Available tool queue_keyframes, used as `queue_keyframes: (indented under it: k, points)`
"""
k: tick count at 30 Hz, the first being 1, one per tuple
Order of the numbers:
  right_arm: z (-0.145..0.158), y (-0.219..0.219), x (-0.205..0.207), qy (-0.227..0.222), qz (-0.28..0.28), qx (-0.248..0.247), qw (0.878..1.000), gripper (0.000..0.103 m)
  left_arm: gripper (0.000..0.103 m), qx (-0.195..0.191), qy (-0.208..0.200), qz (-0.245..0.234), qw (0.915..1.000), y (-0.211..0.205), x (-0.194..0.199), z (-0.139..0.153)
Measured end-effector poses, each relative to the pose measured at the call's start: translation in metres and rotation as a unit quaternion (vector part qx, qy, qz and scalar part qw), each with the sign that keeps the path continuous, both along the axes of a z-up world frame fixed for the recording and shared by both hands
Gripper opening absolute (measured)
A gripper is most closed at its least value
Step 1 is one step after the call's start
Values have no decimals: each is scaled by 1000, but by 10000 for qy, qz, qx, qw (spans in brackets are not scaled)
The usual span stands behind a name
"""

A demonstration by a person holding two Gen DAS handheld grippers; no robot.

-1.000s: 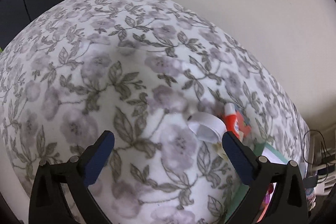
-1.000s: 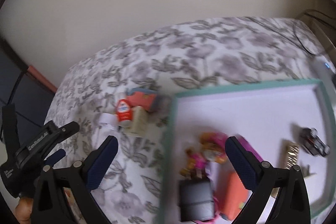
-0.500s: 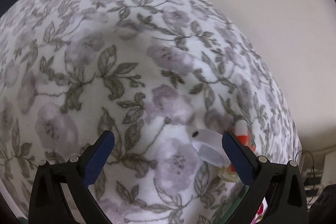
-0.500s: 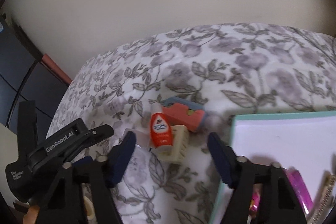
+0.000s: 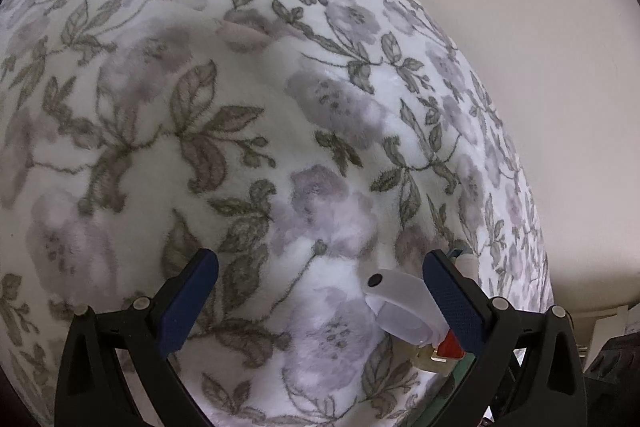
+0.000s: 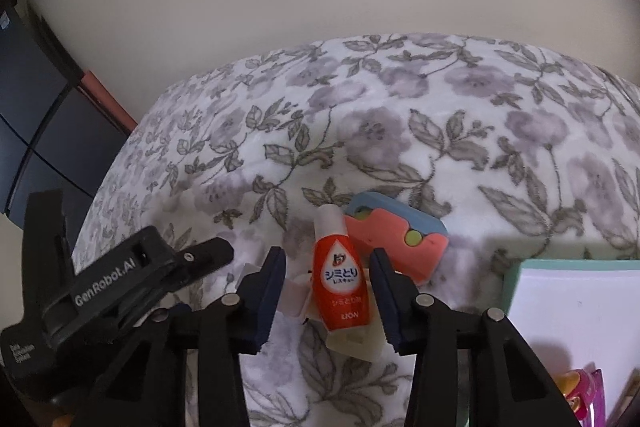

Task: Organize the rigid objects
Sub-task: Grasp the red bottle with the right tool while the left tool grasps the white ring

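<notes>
A small red bottle with a white cap point(image 6: 339, 275) lies on a cream block point(image 6: 356, 341) on the flowered blanket. My right gripper point(image 6: 330, 297) is open, its blue-padded fingers on either side of the bottle, not touching it. A pink and blue case point(image 6: 394, 239) lies just behind. A white clip-like piece point(image 5: 402, 307) lies by the right finger of my open, empty left gripper point(image 5: 320, 297). The red bottle's end point(image 5: 450, 347) shows behind that finger. The left gripper also shows in the right wrist view point(image 6: 120, 279).
A teal-rimmed white tray point(image 6: 516, 281) sits at the right, with pink toys point(image 6: 580, 395) at its near corner. The flowered blanket point(image 5: 240, 147) covers the whole surface. A pale wall stands behind, dark furniture at far left point(image 6: 36, 107).
My right gripper swung left from over the tray to the red bottle and its fingers have narrowed around it. My left gripper came lower and closer to the white clip.
</notes>
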State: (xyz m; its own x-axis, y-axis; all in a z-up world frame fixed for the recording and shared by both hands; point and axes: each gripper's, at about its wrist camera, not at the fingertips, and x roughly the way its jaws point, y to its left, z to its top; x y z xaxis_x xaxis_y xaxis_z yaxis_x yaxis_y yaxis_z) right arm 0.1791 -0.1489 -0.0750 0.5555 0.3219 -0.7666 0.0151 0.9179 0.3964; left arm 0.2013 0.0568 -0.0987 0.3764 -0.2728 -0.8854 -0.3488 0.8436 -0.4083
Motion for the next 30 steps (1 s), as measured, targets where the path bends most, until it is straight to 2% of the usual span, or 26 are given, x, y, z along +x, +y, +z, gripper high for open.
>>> queue_keyframes:
  k: [4,5,11,22,23,25,26,27,29,30]
  points:
    - [-1,-2,-2,14,-42,129,9999,42,102,-180,-49,-29,9998,-1,0,-1]
    - [-2,-3,-3,24,-65,168,9998,29,102,-191,-51,-33,9998,-1,0,0]
    - [-7,-8,-9,58,-149,351,9993,28,102,-397,-83,-184,9990,-7,0,0]
    - [-8,-20,-17,86,-225,581,9980,28,101,-356,-110,-600,9975,-28,0,-1]
    - [-8,-20,-17,92,-228,587,9980,28,99,-361,-116,-627,9973,-29,0,-1]
    - [-8,-21,-17,95,-228,586,9980,28,87,-486,-117,-695,9963,-33,-1,-1]
    - [-8,-21,-17,95,-227,589,9980,28,76,-587,-89,-733,9955,-35,-1,-2]
    - [-8,-21,-17,95,-228,592,9979,28,71,-659,-66,-768,9948,-37,-1,-3]
    - [-8,-21,-18,97,-236,599,9979,28,68,-729,-41,-835,9938,-42,-2,-5]
    - [-8,-22,-18,100,-240,607,9978,28,60,-738,-64,-861,9935,-44,-3,-5]
